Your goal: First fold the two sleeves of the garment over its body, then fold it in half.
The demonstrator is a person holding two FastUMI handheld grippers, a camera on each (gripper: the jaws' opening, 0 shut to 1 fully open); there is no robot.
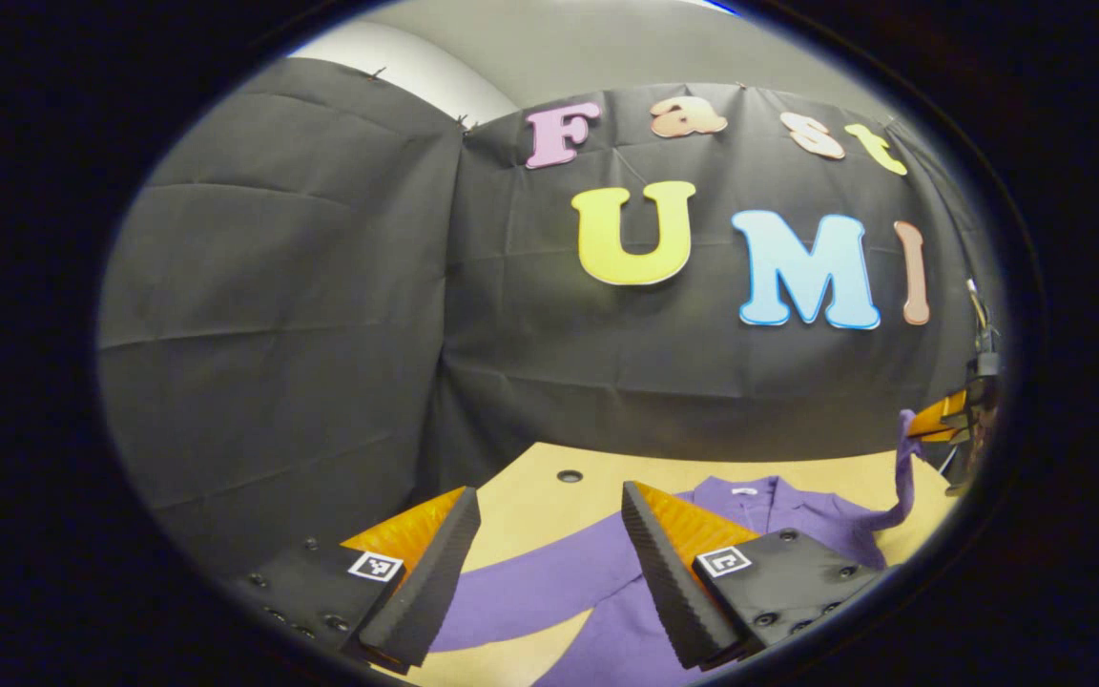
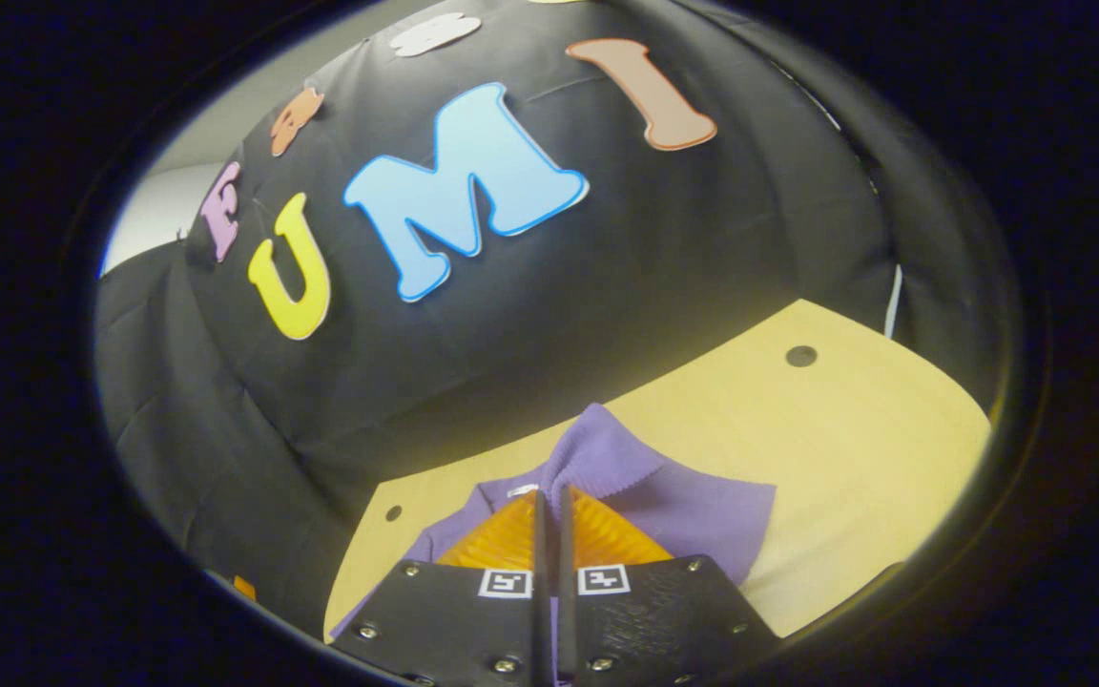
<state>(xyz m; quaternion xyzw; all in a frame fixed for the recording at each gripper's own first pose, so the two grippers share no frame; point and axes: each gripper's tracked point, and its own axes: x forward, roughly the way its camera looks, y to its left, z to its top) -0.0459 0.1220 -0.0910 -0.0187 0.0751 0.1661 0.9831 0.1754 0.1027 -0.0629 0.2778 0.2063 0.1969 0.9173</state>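
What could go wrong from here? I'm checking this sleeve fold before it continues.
The right tool pinches only the edge of the lifted purple sleeve, so the cloth may slip out mid-fold. The left tool hangs open above the other sleeve, so the garment could drag across the table.

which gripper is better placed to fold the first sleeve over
Right. The right gripper is shut on a lifted sleeve. The left gripper hangs open over the other sleeve, gripping nothing.
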